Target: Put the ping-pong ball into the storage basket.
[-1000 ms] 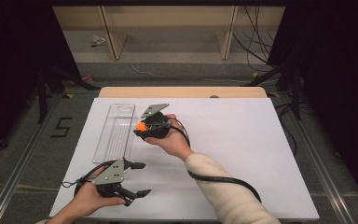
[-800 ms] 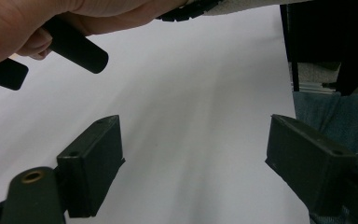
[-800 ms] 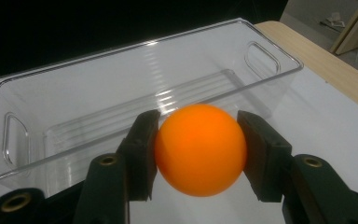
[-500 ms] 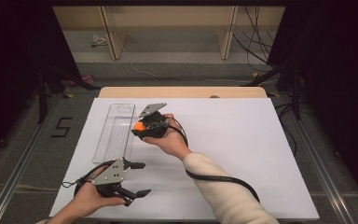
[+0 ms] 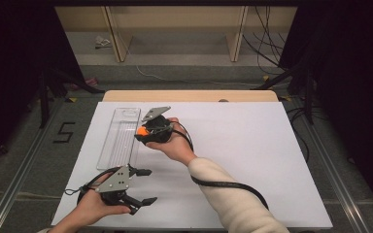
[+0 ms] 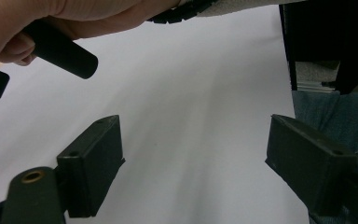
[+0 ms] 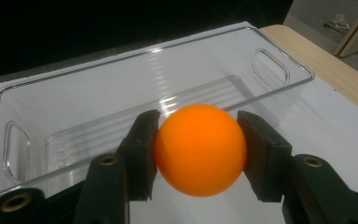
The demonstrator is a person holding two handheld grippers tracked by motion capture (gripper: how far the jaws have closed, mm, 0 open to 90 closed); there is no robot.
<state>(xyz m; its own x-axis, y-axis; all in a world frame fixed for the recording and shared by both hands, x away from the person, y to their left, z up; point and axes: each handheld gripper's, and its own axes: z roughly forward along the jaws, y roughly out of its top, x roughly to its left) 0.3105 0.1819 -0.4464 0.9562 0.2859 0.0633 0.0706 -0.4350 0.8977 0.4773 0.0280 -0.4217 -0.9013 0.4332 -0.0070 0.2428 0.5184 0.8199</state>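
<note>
- An orange ball [image 7: 200,149], smooth and round, is being held between the two jaws of the right gripper [image 7: 200,154], just beside the tray.
- A clear plastic tray [image 5: 121,133], long and ribbed, is lying empty on the white table.

Even overhead light falls on the white table [image 5: 252,160], which reads bright while the surroundings left and right sink into near black. Shadows under the hands are soft and faint. White glare streaks the clear tray [image 7: 135,93] along its ribs and rim. The orange ball [image 7: 200,149] is sharp; the near jaws in the left gripper view are slightly blurred.
</note>
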